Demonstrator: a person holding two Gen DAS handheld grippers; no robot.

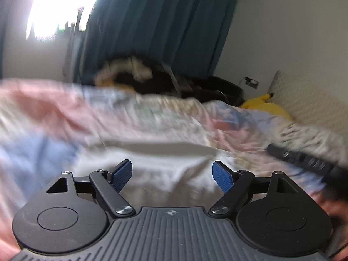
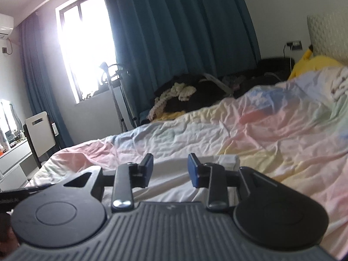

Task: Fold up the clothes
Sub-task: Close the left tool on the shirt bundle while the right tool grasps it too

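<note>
A white garment [image 1: 152, 167] lies flat on the pastel bed cover, just ahead of my left gripper [image 1: 173, 171], which is wide open and empty; this view is motion-blurred. The same white garment [image 2: 171, 174] shows in the right wrist view, low between the fingers of my right gripper [image 2: 170, 169], which is open and empty above it. A folded white edge [image 2: 227, 159] shows just past its right finger. The right gripper's black body [image 1: 304, 161] shows at the right of the left wrist view.
The crumpled pastel bed cover [image 2: 261, 126] fills the bed. A pile of dark and cream clothes [image 2: 195, 95] lies at the far edge by the teal curtain [image 2: 178, 32]. A yellow plush [image 2: 313, 65] sits near the headboard. A chair [image 2: 41, 134] stands at left.
</note>
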